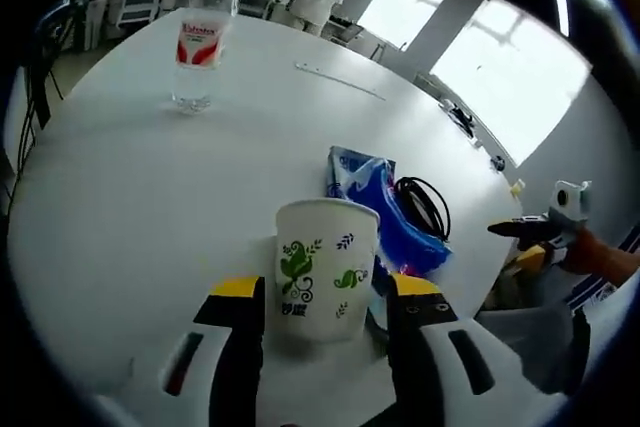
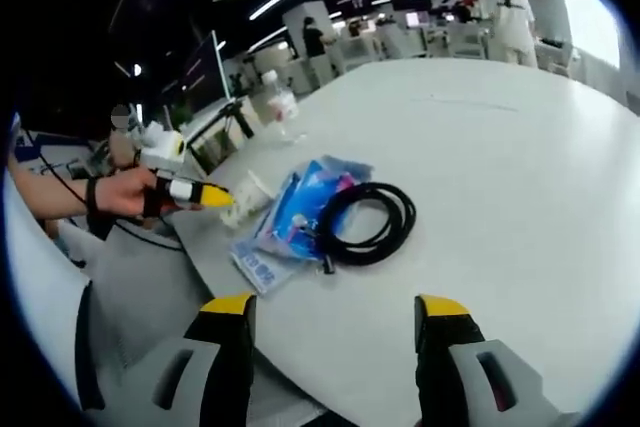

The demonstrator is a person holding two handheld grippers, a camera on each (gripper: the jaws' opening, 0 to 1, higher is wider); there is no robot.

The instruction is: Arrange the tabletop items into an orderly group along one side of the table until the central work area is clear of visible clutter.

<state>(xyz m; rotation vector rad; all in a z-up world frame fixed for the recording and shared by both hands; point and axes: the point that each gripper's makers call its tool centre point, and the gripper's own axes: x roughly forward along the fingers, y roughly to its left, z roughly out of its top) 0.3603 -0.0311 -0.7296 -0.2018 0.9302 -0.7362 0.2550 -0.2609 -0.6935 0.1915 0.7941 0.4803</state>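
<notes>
So far I judge the task roughly half done. In the left gripper view, my left gripper (image 1: 325, 312) has the paper cup (image 1: 325, 267) standing upright between its two jaws; both yellow tips sit close against the cup's sides, so I read it as grasped, though actual contact on the far side is hidden. Just beyond the cup and slightly right of the jaws lies the blue plastic packet (image 1: 385, 202), with the coiled black cable (image 1: 425, 205) resting on it near the table (image 1: 130, 207) edge. Well ahead and left of the jaws stands the water bottle (image 1: 197, 52), apart from the rest, and a thin white strip (image 1: 338, 79) lies far ahead. In the right gripper view, my right gripper (image 2: 335, 332) is spread wide and holds nothing, with packet and cable ahead between its jaws. Count: one cup, one packet, one cable, one bottle, one strip. Remaining, in my judgement: seat the cup beside the packet, then fetch bottle and strip.
</notes>
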